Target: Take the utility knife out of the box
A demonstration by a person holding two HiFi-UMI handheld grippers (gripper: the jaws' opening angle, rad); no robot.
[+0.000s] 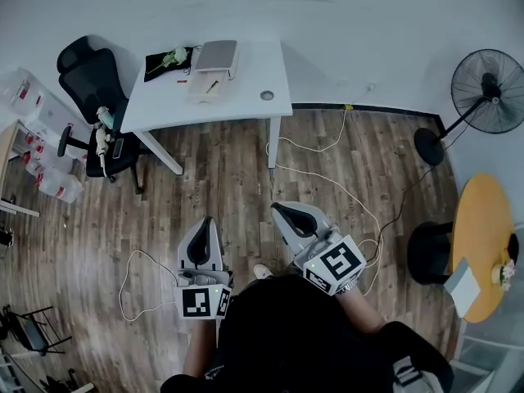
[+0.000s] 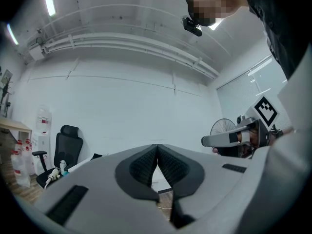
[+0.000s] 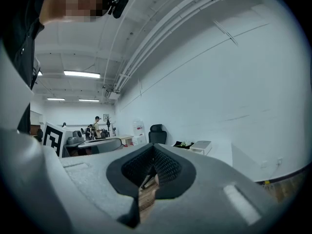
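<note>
The left gripper [image 1: 205, 219] and right gripper [image 1: 275, 206] are grey, wedge-shaped shells with black ribbed pads. Each has its jaws pressed together on nothing, as the left gripper view [image 2: 157, 145] and right gripper view [image 3: 152, 146] confirm. Both are held level, near the person and well apart from the work, over a floor [image 1: 221, 178] of brown wood planks. Far across it stands a white, smooth rectangular table [image 1: 250, 72] on slanted legs. On the table lies a pale, shallow, open box [image 1: 199, 96], and inside it a slim yellowish thing that looks like the knife [image 1: 212, 87]. Its long axis slants from near-left to far-right, and it is too small to tell which end is the blade. Just beyond the box lies a flat grey slab [image 1: 217, 56] with rounded corners, and left of that a black cloth [image 1: 160, 64] with pale flowers on it. A black mesh chair [image 1: 92, 80] stands left of the table, a round black fan [image 1: 491, 90] stands at far right, and a thin white cable [image 1: 327, 178] snakes over the planks.
</note>
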